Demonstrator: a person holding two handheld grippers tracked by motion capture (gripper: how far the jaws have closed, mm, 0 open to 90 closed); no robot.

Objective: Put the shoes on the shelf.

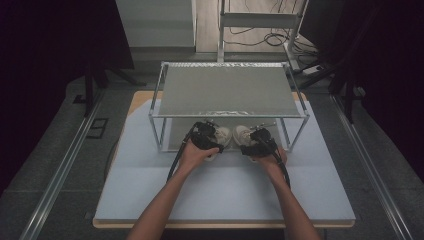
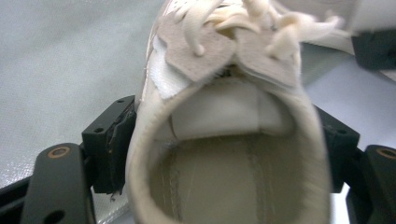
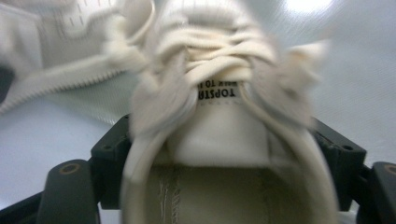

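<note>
1. Down at the near edge of the wire rack (image 1: 230, 90), two pale shoes stood side by side on the rack's lower shelf, their toes pointing away from the person.
2. The left shoe (image 1: 223, 135) sat between the jaws of the left claw (image 1: 209, 134), and the right shoe (image 1: 242, 134) sat between the jaws of the right claw (image 1: 254, 137).
3. From the left gripper view, the left claw (image 2: 219, 144) straddled the left shoe (image 2: 224, 135) at its heel end, one black jaw against each side of the collar, so it was clenched on that shoe with the jaws spread wide.
4. The laces, tongue and suede eyelet panels of that shoe rose above the opening, and the insole was visible inside.
5. From the right gripper view, the right claw (image 3: 224, 149) gripped the right shoe (image 3: 219, 140) the same way, its jaws flanking the collar on both sides; the picture was blurred, so how firmly the pads pressed could not be told exactly.
6. A printed label sat on the tongue of the right shoe, below its crossed laces.
7. The other shoe showed at the upper left of the right gripper view, just beside the held one.
8. Both of the person's hands were wrapped around the gripper bodies, forearms reaching in over the light blue bench (image 1: 150, 190).
9. The rack's upper shelf carried nothing and stood directly above the shoes.
</note>
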